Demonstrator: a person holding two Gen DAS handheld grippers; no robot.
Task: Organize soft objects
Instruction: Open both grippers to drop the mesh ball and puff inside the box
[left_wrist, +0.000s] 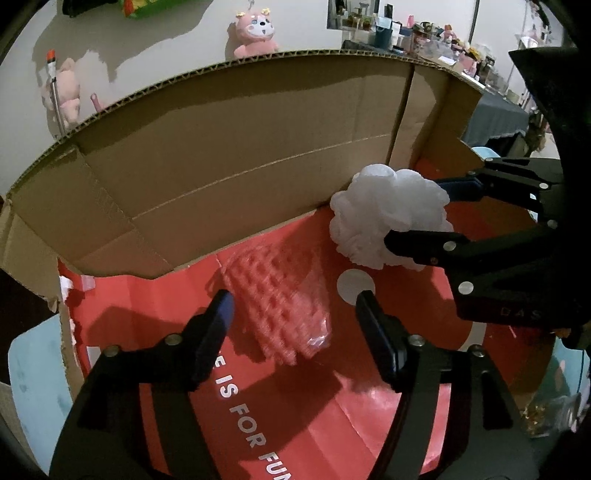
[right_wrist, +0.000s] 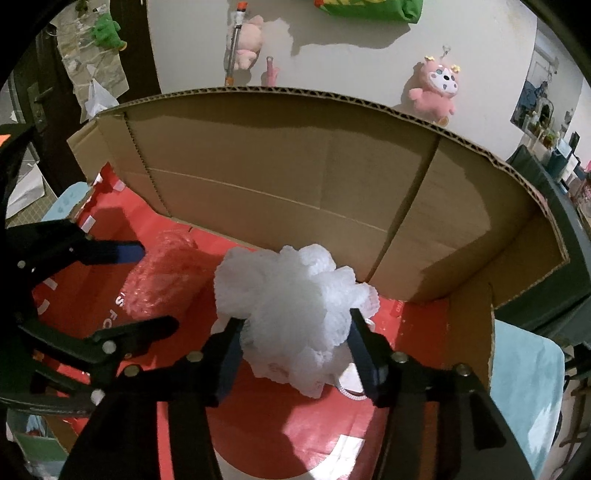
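Observation:
A white mesh bath puff (right_wrist: 291, 314) is held between the fingers of my right gripper (right_wrist: 293, 332), just above the red floor of an open cardboard box (right_wrist: 280, 162). The puff also shows in the left wrist view (left_wrist: 388, 214) with the right gripper (left_wrist: 417, 210) around it. A roll of clear bubble wrap (left_wrist: 280, 310) lies on the box floor, also in the right wrist view (right_wrist: 162, 280). My left gripper (left_wrist: 295, 306) is open and empty, hovering just over the bubble wrap; it shows at the left of the right wrist view (right_wrist: 155, 291).
The box (left_wrist: 229, 147) has tall brown walls at the back and right. Pink plush toys (right_wrist: 436, 88) and other items hang on the white wall behind. A light blue surface (right_wrist: 524, 384) lies under the box. A cluttered shelf (left_wrist: 424, 33) stands at the far right.

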